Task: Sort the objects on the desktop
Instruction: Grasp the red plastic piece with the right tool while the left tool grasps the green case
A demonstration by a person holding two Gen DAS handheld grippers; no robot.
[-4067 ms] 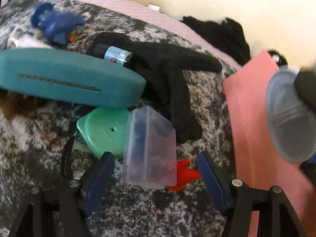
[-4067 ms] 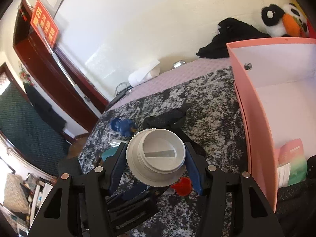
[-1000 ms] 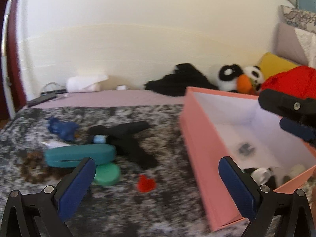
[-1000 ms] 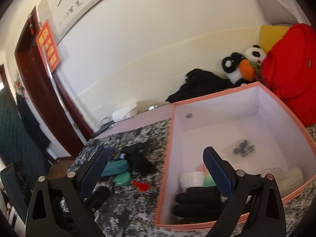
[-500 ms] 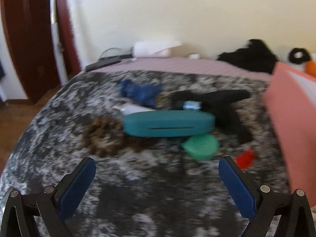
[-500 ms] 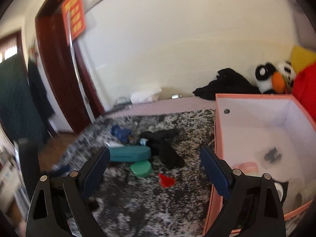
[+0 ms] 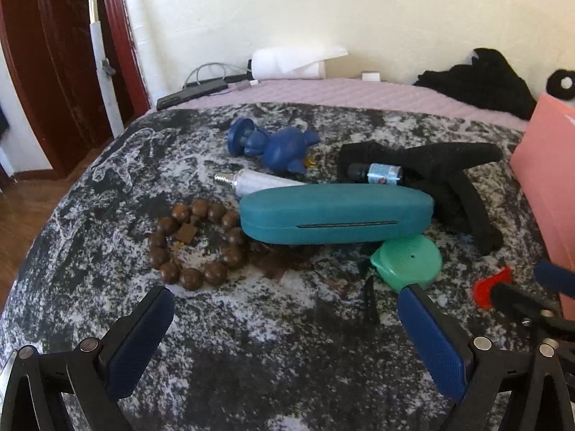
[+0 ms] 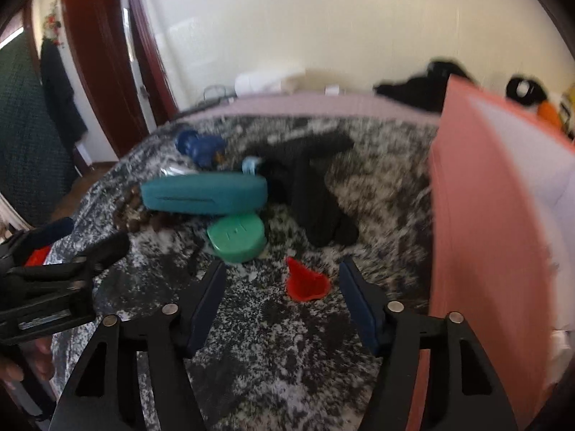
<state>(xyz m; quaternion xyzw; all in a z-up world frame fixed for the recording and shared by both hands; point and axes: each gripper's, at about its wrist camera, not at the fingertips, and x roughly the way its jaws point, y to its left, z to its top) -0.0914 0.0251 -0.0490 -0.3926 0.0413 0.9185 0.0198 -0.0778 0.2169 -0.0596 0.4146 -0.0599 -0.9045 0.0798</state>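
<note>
We see a mottled black-and-white cover (image 7: 251, 341) over the bed by a cream wall (image 7: 359, 7) and red door (image 7: 54, 72). A teal case (image 7: 334, 213) lies mid-bed, beads (image 7: 194, 248) left, glove (image 7: 449, 176) and pink box (image 8: 478, 215) right. Both tongs, left (image 7: 284, 337) and right (image 8: 282, 303), gape empty; a red piece (image 8: 305, 282) lies between the right pair.

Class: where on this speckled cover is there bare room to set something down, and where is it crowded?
Free: the near strip between the left gripper and the bead bracelet. Crowded: around the teal case, green lid and black glove.
</note>
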